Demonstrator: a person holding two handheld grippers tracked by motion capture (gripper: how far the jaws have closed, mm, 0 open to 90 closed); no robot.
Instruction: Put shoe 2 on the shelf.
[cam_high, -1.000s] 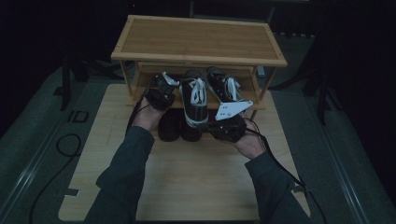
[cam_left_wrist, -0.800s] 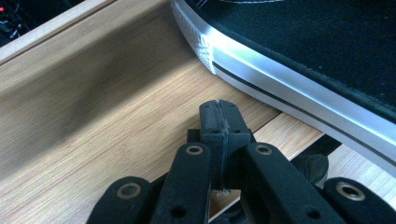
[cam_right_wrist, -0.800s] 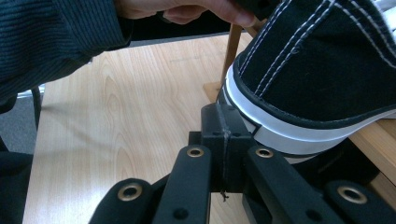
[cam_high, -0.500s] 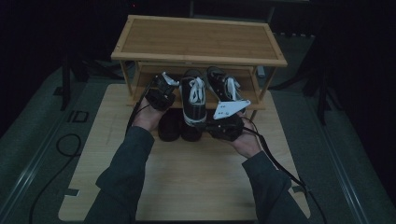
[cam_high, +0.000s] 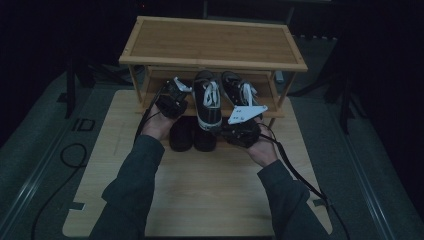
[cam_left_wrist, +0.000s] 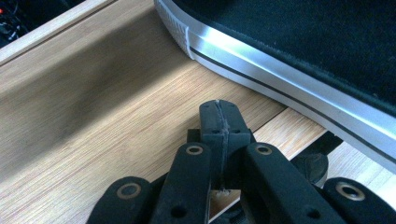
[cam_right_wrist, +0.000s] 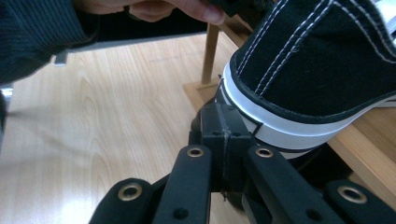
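Two black sneakers (cam_high: 208, 100) (cam_high: 240, 92) with white laces, side by side on the lower shelf (cam_high: 280, 111) of a bamboo rack (cam_high: 212, 42), heels jutting over its front edge. At nine o'clock of the nearer shoe, left gripper (cam_left_wrist: 219, 116), pads pressed together, nothing between. At five o'clock, right gripper (cam_right_wrist: 223, 122), likewise clamped empty, perhaps touching the white heel. Below, dark footwear (cam_high: 192, 137), hard to make out.

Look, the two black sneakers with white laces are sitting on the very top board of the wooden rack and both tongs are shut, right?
Not quite. The top board is bare. The two black sneakers sit on the lower shelf under it, as the high view shows. Both tongs, left and right, are shut, as you said.
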